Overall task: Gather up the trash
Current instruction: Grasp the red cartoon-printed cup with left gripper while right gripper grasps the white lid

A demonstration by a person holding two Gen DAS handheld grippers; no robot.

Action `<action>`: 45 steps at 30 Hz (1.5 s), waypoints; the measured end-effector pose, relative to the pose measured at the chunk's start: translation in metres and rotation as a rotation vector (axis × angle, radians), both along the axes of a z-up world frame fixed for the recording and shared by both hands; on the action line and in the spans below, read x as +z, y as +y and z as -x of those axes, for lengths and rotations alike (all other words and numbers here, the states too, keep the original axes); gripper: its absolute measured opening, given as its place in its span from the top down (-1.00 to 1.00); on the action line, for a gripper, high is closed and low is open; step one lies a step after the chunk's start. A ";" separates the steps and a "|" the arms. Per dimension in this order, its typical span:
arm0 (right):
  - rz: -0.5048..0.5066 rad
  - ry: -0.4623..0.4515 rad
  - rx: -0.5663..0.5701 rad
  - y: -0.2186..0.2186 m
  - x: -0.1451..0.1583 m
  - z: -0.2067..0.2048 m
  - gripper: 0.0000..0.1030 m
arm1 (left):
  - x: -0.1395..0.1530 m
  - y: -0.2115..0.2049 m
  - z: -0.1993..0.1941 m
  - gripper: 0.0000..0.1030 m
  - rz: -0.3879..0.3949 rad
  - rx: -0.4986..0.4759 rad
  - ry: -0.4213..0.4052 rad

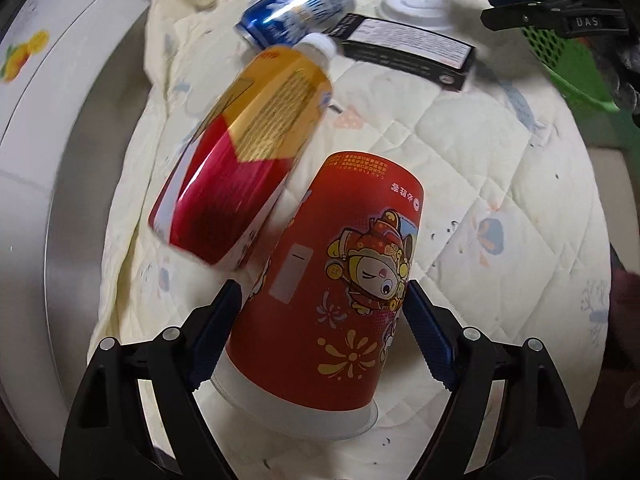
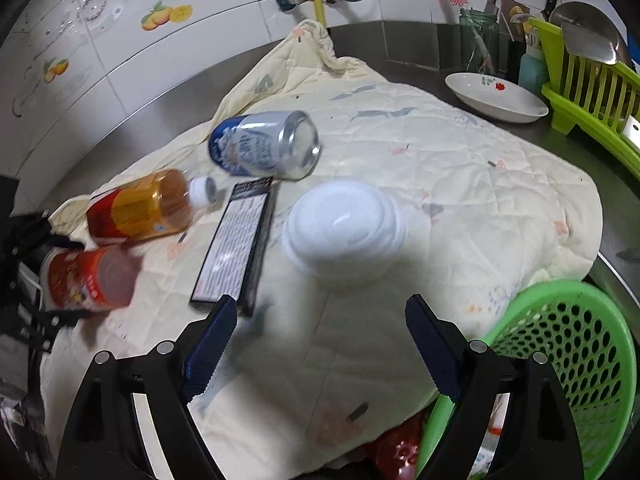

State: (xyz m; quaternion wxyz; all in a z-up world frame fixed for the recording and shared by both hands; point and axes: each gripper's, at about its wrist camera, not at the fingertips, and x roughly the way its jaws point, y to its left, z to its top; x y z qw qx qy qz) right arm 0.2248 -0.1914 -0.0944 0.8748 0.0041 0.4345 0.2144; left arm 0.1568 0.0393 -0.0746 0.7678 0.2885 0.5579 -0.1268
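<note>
My left claw (image 1: 324, 296) straddles the red paper cup (image 1: 332, 280) lying on the quilt (image 1: 480, 184) beside the tea bottle (image 1: 248, 152), pads seemingly touching its light, crushable wall, so I'd squeeze gently mid-body, while my right claw (image 2: 320, 312) gapes empty

On the cream quilted cloth (image 2: 460, 184) I count five bits of trash: one red printed paper cup (image 1: 332, 280), one red-and-gold plastic bottle (image 2: 140, 210), one blue-and-silver can (image 2: 264, 148), one flat black box (image 2: 236, 248), one white plastic lid (image 2: 344, 232). At five o'clock, one green perforated basket (image 2: 568, 360). At one o'clock, one white dish (image 2: 496, 98).
</note>
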 end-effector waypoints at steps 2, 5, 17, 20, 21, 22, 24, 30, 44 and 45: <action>0.006 -0.003 0.005 0.004 -0.001 -0.010 -0.61 | 0.001 0.003 -0.004 -0.55 0.029 0.023 0.015; 0.023 -0.009 0.003 0.008 -0.002 -0.023 -0.61 | 0.002 0.003 0.000 -0.55 0.058 0.041 0.029; 0.113 -0.005 0.020 0.023 -0.023 -0.053 -0.61 | 0.000 -0.001 0.011 -0.55 0.108 0.072 0.076; 0.106 0.006 0.017 0.022 -0.025 -0.059 -0.62 | 0.001 0.002 0.008 -0.56 0.117 0.079 0.076; 0.108 0.007 0.019 0.023 -0.026 -0.060 -0.63 | 0.001 0.002 0.008 -0.56 0.119 0.079 0.078; 0.114 0.003 0.022 0.024 -0.026 -0.061 -0.63 | 0.000 0.003 0.006 -0.56 0.119 0.080 0.078; 0.120 0.001 0.025 0.026 -0.026 -0.062 -0.63 | 0.001 0.003 0.005 -0.56 0.121 0.076 0.076; 0.120 -0.015 0.025 0.026 -0.025 -0.059 -0.61 | -0.001 -0.001 0.005 -0.62 0.108 0.055 0.081; 0.039 -0.049 -0.053 -0.014 -0.001 -0.013 -0.61 | -0.004 -0.011 0.017 -0.43 0.117 0.071 0.031; 0.037 -0.054 -0.058 -0.018 0.001 -0.009 -0.61 | -0.003 -0.012 0.018 -0.41 0.123 0.074 0.026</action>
